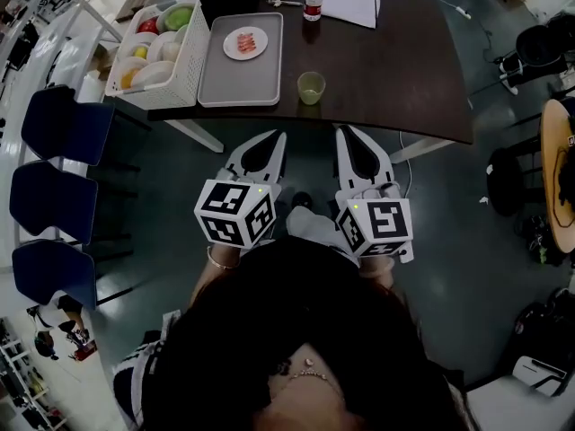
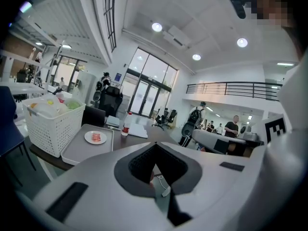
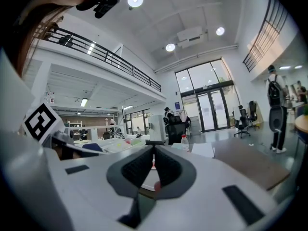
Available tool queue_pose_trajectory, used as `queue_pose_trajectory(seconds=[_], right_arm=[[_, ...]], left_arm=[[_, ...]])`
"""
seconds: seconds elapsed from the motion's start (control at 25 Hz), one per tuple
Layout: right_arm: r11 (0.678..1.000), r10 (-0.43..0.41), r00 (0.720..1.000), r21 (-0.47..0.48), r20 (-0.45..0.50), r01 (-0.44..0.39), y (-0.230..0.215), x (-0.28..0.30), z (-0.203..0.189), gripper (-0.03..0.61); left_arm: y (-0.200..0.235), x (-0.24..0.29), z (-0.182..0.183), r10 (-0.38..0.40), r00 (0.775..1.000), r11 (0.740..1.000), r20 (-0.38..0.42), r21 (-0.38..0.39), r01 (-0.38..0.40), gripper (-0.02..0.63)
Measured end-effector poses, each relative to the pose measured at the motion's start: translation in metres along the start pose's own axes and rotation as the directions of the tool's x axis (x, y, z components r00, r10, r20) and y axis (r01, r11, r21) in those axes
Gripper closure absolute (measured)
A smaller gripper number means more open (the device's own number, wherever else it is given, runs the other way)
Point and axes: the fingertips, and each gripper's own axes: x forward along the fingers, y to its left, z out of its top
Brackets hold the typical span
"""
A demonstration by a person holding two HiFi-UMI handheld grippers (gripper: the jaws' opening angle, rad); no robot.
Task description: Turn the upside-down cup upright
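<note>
Claws are pressed together, both empty: your left claw [image 1: 274, 142] and right claw [image 1: 346, 137] hover side by side before the table [image 1: 404, 70]. The green cup [image 1: 311, 87] stands near its front edge, just right of the tray [image 1: 234, 81].

Open-plan office: swivel chairs [image 3: 239, 121], mezzanine railing [image 2: 231, 88]

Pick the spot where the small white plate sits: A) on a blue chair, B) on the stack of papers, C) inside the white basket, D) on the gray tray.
D: the plate lies on the gray tray, which sits beside the basket.
</note>
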Motion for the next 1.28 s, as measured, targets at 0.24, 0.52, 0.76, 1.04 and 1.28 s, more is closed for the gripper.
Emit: queue_pose_trajectory(seconds=[0.24,0.52,0.76,1.04,1.28], right_arm=[[0.999,0.046,0.999,-0.021,-0.027,-0.047,-0.028,0.049,0.001,0.56],[0.997,0.071,0.996,-0.002,-0.058,-0.071,-0.039,0.081,-0.007,0.558],[0.998,0.069,0.994,0.004,-0.089,-0.069,-0.039,0.104,-0.018,0.558],[0.998,0.062,0.985,0.001,-0.163,-0.062,-0.041,0.141,-0.041,0.462],[0.999,0.045,0.973,-0.018,-0.228,-0.051,-0.045,0.166,-0.069,0.376]], left_arm=[[0.02,0.043,0.017,0.05,0.999,0.999,0.01,-0.003,-0.05,0.618],[0.04,0.063,0.024,0.082,0.997,0.997,0.001,-0.017,-0.082,0.618],[0.055,0.077,0.03,0.066,0.998,0.998,-0.012,-0.004,-0.066,0.618],[0.079,0.095,0.033,0.039,0.998,0.999,-0.046,-0.021,-0.04,0.618],[0.099,0.108,0.029,0.028,0.996,0.999,-0.08,-0.039,-0.031,0.618]])
